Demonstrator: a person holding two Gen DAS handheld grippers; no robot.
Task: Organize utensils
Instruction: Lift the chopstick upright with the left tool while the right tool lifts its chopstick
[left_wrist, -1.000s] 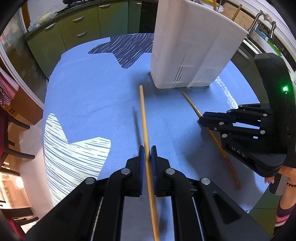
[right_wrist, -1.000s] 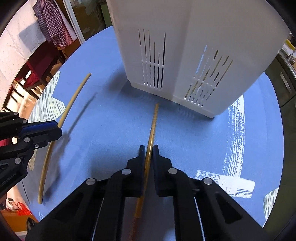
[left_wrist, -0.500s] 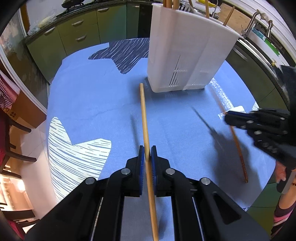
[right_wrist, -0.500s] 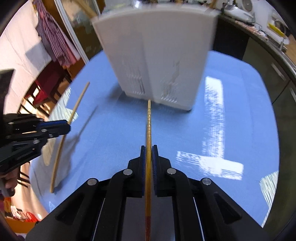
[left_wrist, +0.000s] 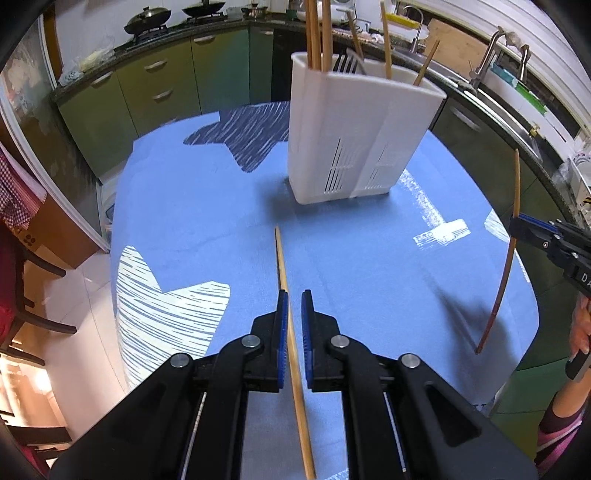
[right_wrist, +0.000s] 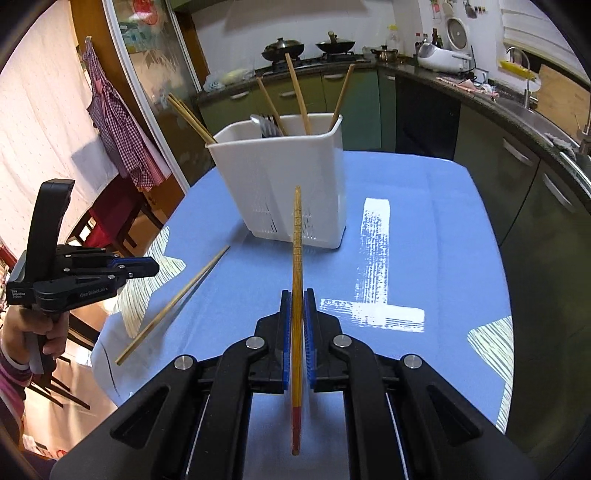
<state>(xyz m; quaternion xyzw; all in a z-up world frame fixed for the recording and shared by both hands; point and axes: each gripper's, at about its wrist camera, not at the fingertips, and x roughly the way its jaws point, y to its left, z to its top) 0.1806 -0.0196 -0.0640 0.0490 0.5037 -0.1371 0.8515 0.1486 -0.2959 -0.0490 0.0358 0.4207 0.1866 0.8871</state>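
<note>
A bench (left_wrist: 207, 206) draped in a light blue cloth with white and dark brush-stroke patches sits in a kitchen lined with green cabinets (left_wrist: 155, 92) under a dark worktop; two lidded woks (right_wrist: 284, 48) stand on the hob, a white rice cooker (right_wrist: 447, 55) farther along, and a steel tap (left_wrist: 491, 51) over the sink. A red checked garment (right_wrist: 122, 122) hangs by a glass door.

Toward the far part of the cloth stands a tall white plastic utensil caddy (left_wrist: 354, 136) with slotted lower walls. Several wooden chopsticks (right_wrist: 297, 92) lean out of its top, along with metal forks (right_wrist: 267, 125) (the inner dividers cannot be made out).

The left hand-held gripper (left_wrist: 293, 325) has its blue-padded fingers slightly parted around a pale wooden chopstick (left_wrist: 282, 266), which lies on the cloth, its tip pointing toward the caddy and well short of it. The right hand-held gripper (right_wrist: 297, 336) is clenched on a darker, red-ended chopstick (right_wrist: 296, 236), held up off the bench and aimed at the caddy.
</note>
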